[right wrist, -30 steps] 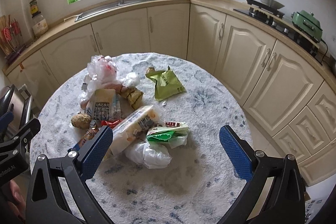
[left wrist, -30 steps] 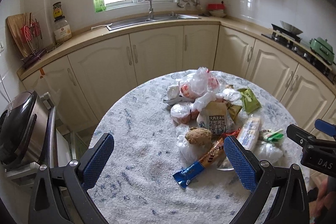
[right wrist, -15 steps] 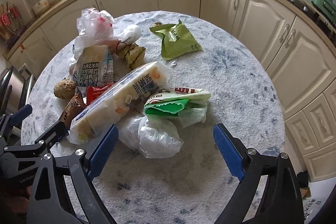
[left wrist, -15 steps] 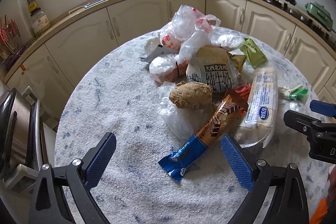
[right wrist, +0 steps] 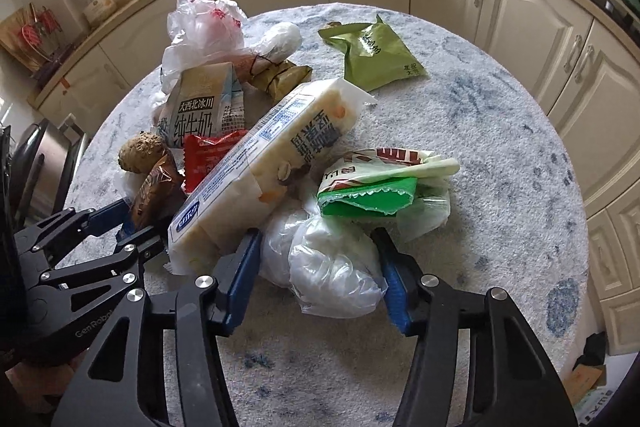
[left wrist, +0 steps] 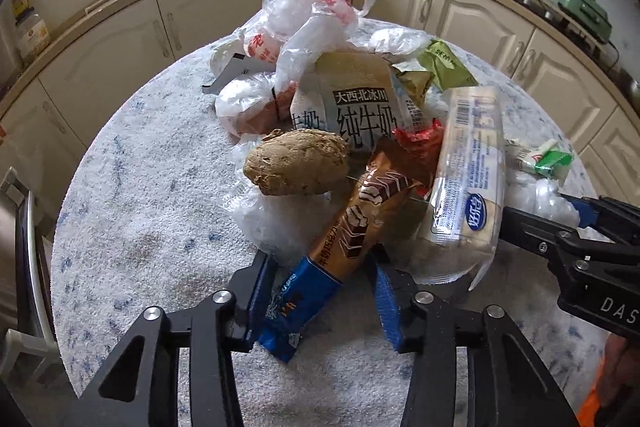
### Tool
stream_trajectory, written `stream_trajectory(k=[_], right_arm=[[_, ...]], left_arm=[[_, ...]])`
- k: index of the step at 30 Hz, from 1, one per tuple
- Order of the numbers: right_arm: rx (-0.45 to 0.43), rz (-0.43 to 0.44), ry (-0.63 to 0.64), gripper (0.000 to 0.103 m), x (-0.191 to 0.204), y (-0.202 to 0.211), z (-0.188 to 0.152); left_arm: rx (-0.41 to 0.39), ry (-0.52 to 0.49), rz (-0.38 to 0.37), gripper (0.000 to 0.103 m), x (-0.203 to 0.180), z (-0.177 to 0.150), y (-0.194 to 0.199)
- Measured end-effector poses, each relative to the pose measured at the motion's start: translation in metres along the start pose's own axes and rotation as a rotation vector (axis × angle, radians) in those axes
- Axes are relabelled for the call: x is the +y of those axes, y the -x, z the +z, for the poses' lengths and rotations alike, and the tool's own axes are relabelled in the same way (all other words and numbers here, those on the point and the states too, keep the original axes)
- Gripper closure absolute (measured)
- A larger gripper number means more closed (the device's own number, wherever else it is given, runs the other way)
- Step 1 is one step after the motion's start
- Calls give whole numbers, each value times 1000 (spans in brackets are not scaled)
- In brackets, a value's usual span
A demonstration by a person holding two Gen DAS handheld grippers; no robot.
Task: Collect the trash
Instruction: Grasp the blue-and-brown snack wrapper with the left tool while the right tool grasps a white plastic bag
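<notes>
Trash heap sits mid-frame on the round surface (right wrist: 500, 155). Step in hand: first pickups, both claws closing in. Left claw (left wrist: 318, 301) straddles the wafer wrapper (left wrist: 352, 227), pads near it, but can't tell if it's clamped yet. Right claw (right wrist: 316, 277) brackets the white plastic bag (right wrist: 328, 259), grip likewise unclear. Next: squeeze, then lift w/o dragging neighbours. Free surface lies lower left & right of frame; surface edge is close behind both claws.
</notes>
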State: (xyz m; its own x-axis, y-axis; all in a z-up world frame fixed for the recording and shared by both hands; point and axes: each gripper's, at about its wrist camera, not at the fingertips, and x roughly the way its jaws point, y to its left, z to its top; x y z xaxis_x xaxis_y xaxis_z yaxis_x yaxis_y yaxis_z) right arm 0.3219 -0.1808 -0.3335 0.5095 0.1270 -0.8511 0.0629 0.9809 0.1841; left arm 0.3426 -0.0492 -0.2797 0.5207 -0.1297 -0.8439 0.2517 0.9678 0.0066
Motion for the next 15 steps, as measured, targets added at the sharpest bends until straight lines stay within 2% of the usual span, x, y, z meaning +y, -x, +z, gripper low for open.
stream_trajectory(k=[3, 6, 15], right_arm=[[-4, 30, -25, 50, -6, 7, -7], [-12, 59, -50, 50, -13, 19, -18], [-64, 130, -93, 50, -32, 58, -41]], left_arm=[[11, 14, -47, 80, 3, -2, 1], [15, 24, -62, 82, 8, -7, 6], [-49, 51, -69, 85, -1, -23, 49]])
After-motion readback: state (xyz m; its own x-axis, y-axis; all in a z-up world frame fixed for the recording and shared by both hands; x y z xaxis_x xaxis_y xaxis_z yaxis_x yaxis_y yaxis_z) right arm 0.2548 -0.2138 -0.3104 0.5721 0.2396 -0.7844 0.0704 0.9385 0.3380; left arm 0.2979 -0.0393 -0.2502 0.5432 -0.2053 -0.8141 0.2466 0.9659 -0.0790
